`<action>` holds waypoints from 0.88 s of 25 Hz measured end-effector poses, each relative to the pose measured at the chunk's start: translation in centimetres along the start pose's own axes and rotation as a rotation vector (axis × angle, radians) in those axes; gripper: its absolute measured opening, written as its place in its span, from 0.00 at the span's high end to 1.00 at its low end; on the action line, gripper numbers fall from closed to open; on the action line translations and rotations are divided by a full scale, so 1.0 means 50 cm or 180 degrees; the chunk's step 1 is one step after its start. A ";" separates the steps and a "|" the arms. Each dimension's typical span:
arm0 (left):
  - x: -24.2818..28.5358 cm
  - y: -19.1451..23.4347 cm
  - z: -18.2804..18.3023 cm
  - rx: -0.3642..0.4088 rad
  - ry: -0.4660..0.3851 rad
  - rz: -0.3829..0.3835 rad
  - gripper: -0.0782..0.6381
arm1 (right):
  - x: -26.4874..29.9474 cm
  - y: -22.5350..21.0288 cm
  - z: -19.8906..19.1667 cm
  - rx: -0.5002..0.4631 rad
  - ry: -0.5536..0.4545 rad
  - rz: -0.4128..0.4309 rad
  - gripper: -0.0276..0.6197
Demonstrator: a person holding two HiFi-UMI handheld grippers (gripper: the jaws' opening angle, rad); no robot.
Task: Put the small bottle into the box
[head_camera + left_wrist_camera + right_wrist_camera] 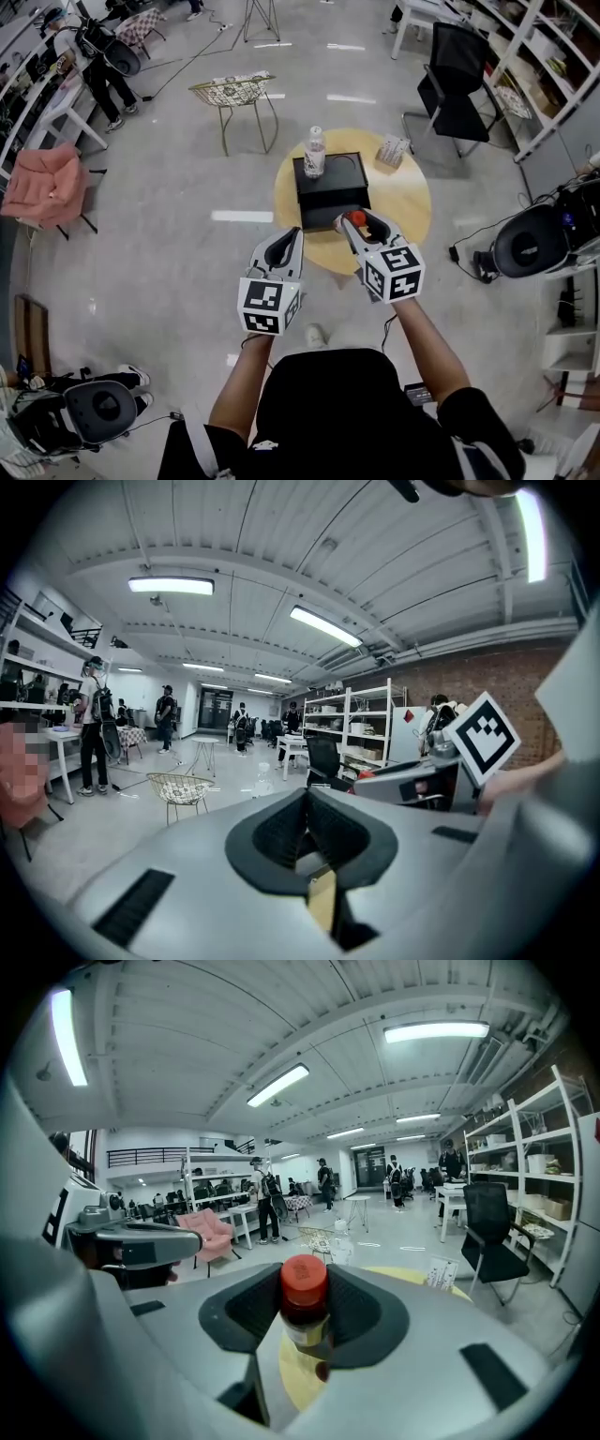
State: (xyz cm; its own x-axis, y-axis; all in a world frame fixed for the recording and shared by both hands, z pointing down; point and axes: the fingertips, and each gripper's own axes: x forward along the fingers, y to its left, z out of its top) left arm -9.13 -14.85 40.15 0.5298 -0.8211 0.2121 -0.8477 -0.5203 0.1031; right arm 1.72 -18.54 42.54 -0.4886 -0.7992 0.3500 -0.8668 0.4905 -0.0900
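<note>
The right gripper (366,230) has its jaws wide apart and clamped on the small bottle (305,1309), which stands upright between the pads. Its red cap sits above them and a pale label shows below. From the head view only the red cap is visible, just at the near edge of the black box (330,192) on the round yellow table (405,202).

The box itself shows only from above; the right gripper view gives just a strip of yellow tabletop past the bottle.

The left gripper (307,803) has its jaw tips together with nothing between them, and it is held beside the right one, short of the table. Its own view catches the right gripper's marker cube (483,735).

A clear water bottle (315,152) stands at the box's far-left part (in it or on it, I cannot tell). A small packet (393,150) lies on the table to the box's right.
</note>
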 end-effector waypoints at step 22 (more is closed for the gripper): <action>0.205 0.119 -0.067 -0.0127 0.0377 -0.0045 0.87 | 0.200 -0.114 -0.053 0.0059 0.0363 -0.0032 0.74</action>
State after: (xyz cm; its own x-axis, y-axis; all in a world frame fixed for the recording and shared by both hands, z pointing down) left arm -8.80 -25.58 46.18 0.5369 -0.7792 0.3234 -0.8418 -0.5199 0.1450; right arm 2.02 -28.39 49.04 -0.4664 -0.7589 0.4545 -0.8738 0.4753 -0.1030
